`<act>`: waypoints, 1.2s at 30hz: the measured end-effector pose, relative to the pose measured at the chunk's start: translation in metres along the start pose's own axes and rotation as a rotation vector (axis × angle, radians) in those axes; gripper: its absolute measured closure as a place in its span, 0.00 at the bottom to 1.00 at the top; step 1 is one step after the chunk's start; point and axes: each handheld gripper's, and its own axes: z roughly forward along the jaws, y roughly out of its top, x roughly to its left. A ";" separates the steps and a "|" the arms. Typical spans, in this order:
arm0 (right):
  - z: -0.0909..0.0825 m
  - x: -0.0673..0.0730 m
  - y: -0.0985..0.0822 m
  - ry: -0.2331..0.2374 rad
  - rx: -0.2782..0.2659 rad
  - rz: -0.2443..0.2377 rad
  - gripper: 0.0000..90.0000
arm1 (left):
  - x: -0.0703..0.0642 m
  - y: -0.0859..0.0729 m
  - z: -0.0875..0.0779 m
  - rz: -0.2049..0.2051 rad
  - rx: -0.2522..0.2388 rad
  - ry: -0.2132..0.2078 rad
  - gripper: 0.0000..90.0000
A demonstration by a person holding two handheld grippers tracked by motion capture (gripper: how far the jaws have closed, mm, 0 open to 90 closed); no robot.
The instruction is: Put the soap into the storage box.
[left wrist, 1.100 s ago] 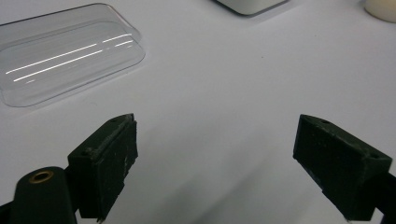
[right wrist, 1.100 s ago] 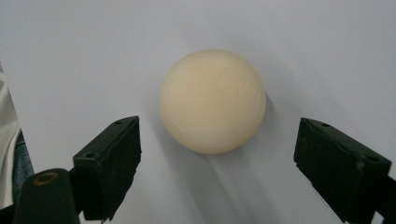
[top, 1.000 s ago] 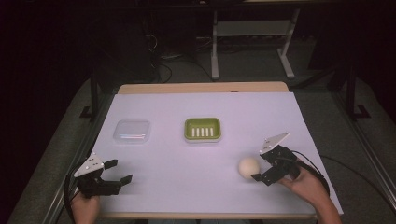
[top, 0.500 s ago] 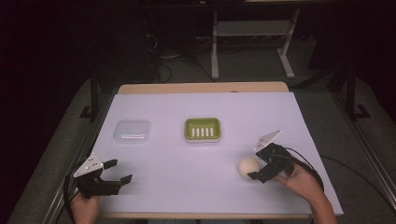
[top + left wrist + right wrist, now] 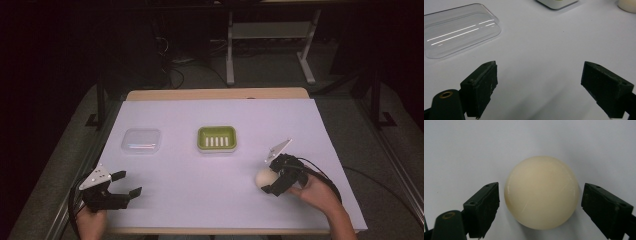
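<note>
A cream round soap bar [image 5: 264,177] [image 5: 541,192] lies on the white table sheet at the right front. My right gripper [image 5: 272,178] [image 5: 540,207] is open around it, one jaw on each side with small gaps. A green soap dish [image 5: 216,138] with white slats sits at the table's middle. A clear plastic lid [image 5: 142,140] [image 5: 456,30] lies left of the dish. My left gripper [image 5: 127,184] [image 5: 544,87] is open over bare sheet near the front left, with nothing between its jaws.
The white sheet [image 5: 200,200] covers the table up to a wooden strip [image 5: 215,94] at the far edge. Dark floor, cables and a metal stand [image 5: 270,45] lie beyond. In the left gripper view the dish's corner [image 5: 556,3] and the soap's edge [image 5: 627,5] show at the top.
My right gripper has moved left and forward so its jaws now straddle the soap bar. The left gripper has hardly moved.
</note>
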 end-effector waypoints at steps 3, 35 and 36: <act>0.003 0.000 0.001 0.005 0.007 -0.001 0.16 | 0.000 0.000 0.000 0.000 -0.001 0.000 0.14; 0.016 -0.001 0.008 0.008 0.073 -0.029 0.24 | -0.001 0.000 0.000 0.008 0.001 -0.007 0.14; 0.016 -0.001 0.008 0.008 0.074 -0.030 0.24 | -0.001 0.001 0.000 0.008 0.000 -0.006 0.14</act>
